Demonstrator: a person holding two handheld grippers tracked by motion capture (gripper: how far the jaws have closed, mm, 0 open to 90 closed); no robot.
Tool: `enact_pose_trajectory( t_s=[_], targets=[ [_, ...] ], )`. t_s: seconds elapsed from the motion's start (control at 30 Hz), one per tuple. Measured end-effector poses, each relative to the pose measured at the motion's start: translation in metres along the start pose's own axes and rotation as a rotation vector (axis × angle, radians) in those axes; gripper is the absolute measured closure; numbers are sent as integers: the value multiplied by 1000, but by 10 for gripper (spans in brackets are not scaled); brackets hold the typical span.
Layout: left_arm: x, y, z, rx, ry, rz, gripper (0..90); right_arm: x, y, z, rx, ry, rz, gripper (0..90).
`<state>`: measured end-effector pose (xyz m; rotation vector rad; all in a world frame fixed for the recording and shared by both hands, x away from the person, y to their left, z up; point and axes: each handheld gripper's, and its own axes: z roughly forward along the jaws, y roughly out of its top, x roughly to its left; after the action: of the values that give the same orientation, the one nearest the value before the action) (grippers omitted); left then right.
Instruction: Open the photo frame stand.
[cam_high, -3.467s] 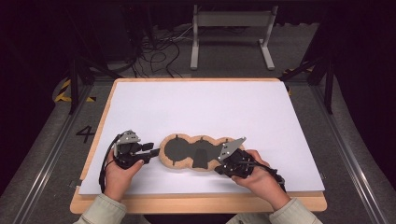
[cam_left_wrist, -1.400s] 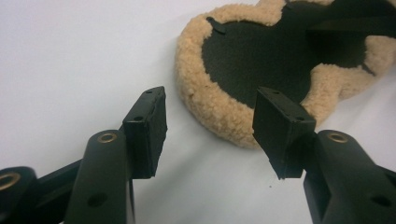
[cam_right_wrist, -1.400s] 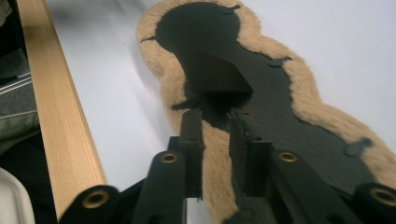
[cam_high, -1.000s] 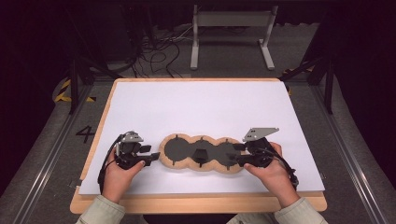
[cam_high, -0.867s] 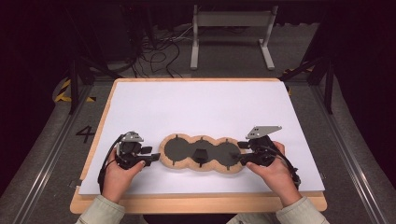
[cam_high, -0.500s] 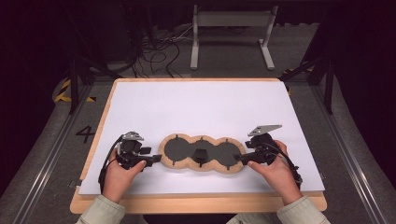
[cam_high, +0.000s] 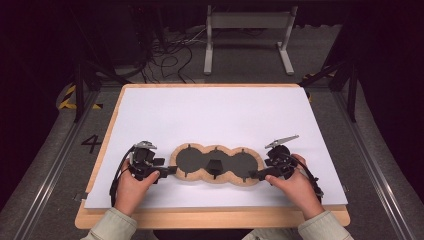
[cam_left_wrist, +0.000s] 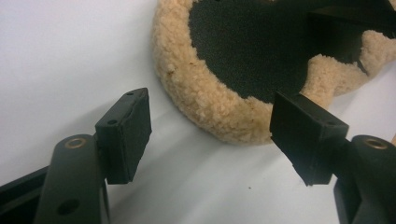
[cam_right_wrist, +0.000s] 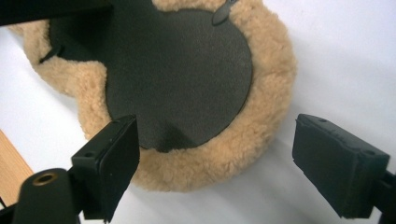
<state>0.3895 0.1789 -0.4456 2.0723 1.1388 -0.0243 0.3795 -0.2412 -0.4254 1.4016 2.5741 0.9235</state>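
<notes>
Pad (cam_high: 216, 163): one, three joined lobes, tan fleece rim, black centre, flat.
Location: near edge of white sheet (cam_high: 215, 110), between both grippers.
Left gripper (cam_high: 167, 171): jaws just opening, released, pad edge between.
Right gripper (cam_high: 254, 174): same, released.
Count: two grippers.

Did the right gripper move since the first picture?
Yes. The right gripper has swung from the fuzzy pad's near edge out to its right end, jaws just opening, nothing held.

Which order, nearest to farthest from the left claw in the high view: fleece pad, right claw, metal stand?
1. Fleece pad: just right of the left claw, its near end closest.
2. Right claw: at the pad's far end.
3. Metal stand: on the floor beyond the table.
</notes>
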Motion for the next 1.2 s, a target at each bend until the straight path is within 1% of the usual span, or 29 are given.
enact_pose_trajectory(
  t_s=[0.03, 0.07, 0.17, 0.23, 0.27, 0.33, 0.37, 0.4, 0.43, 0.5, 0.53, 0.57, 0.6, 0.7, 0.8, 0.83, 0.9, 0.97, 1.03, 1.07, 1.13, 1.17, 1.2],
  targets=[
    [0, 0, 0, 0, 0, 0, 297, 0, 0, 0, 0, 0, 0, 154],
    [-1, 0, 1, 3, -8, -10, 297, 0, -1, 1, 8, 3, 1, 154],
    [0, 2, 6, 17, -11, -7, 288, 2, -2, 4, 29, 14, 8, 152],
    [-2, 3, 9, 21, -38, -18, 284, 2, -3, 5, 37, 26, 16, 152],
    [-2, 3, 10, 21, -37, -10, 284, 3, -3, 6, 39, 30, 18, 152],
    [-5, 5, 14, 30, -59, -27, 284, 3, -3, 7, 48, 43, 37, 152],
    [-4, 6, 15, 31, -37, -6, 279, 3, -4, 7, 53, 48, 48, 151],
    [-5, 6, 17, 38, -47, -14, 274, 3, -4, 7, 58, 53, 56, 146],
    [-5, 7, 17, 35, -46, -15, 267, 3, -5, 8, 58, 56, 58, 141],
    [-5, 8, 18, 38, -64, -34, 260, 4, -5, 8, 58, 55, 58, 139],
    [-4, 8, 18, 39, -66, -38, 257, 4, -5, 8, 58, 55, 61, 138],
    [-3, 9, 19, 35, -57, -33, 256, 4, -5, 8, 57, 55, 64, 135],
    [-3, 9, 19, 39, -62, -33, 256, 5, -5, 9, 56, 57, 66, 134],
    [-3, 10, 19, 49, -61, -27, 276, 6, -4, 9, 54, 48, 75, 134],
    [-1, 11, 18, 51, -64, -31, 293, 6, -5, 9, 45, 43, 91, 136],
    [0, 11, 18, 50, -66, -38, 300, 7, -5, 9, 44, 39, 96, 139],
    [0, 11, 18, 50, -71, -46, 311, 7, -5, 9, 37, 36, 117, 149],
    [2, 11, 18, 44, -50, -37, 322, 7, -6, 9, 26, 34, 143, 166],
    [0, 12, 18, 46, -52, -53, 336, 7, -6, 9, 21, 31, 158, 174],
    [-1, 12, 18, 49, -57, -60, 339, 7, -6, 9, 16, 22, 168, 188],
    [-1, 12, 18, 50, -51, -64, 342, 8, -6, 9, 9, 10, 202, 204],
    [-1, 12, 18, 49, -51, -68, 344, 9, -6, 9, 5, -6, 212, 216],
    [-1, 12, 18, 49, -51, -68, 347, 9, -6, 9, 5, -6, 212, 216]
  ],
)
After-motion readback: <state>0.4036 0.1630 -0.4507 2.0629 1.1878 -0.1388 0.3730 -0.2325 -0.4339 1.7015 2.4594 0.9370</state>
